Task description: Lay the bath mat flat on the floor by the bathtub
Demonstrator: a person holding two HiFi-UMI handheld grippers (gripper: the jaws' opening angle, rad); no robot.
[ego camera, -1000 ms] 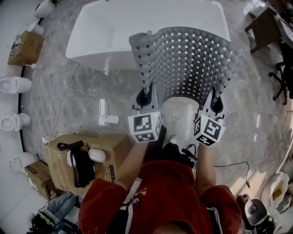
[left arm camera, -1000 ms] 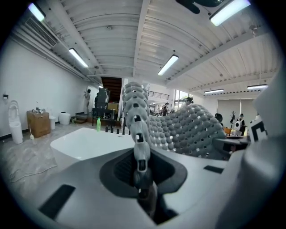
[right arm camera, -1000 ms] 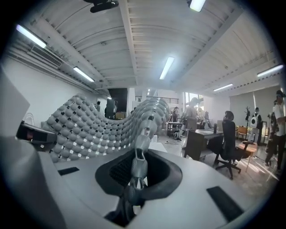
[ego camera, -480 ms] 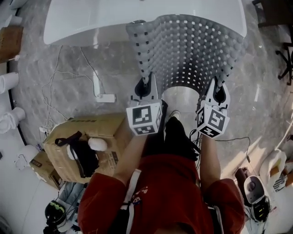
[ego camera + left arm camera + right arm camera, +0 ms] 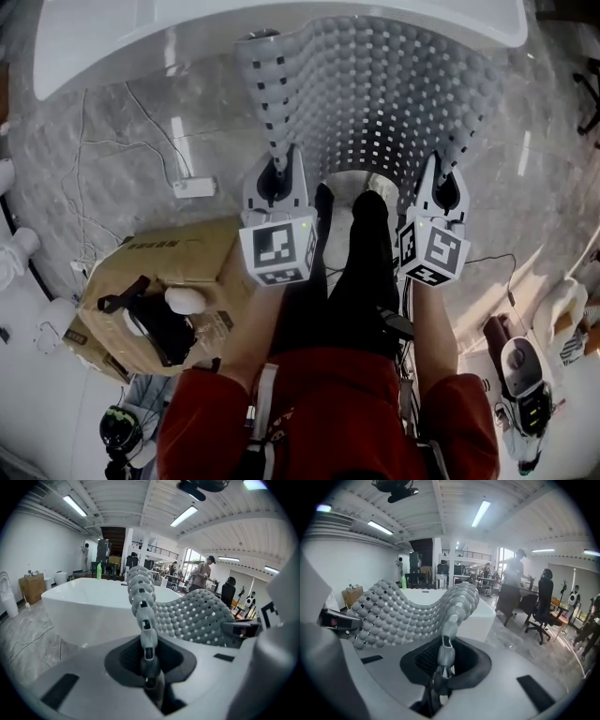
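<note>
I hold grey bobbled perforated bath mat point(image 5: 375, 84) arched, near corners clamped by left gripper point(image 5: 276, 171), right gripper point(image 5: 442, 178). Next: spread flat on marbled floor point(image 5: 112, 131), white bathtub point(image 5: 103, 42) at 12 o'clock.

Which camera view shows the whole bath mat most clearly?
The head view: the bath mat appears nearly whole, arched upward. Each gripper view shows only one pinched edge and part of the curve.
</note>
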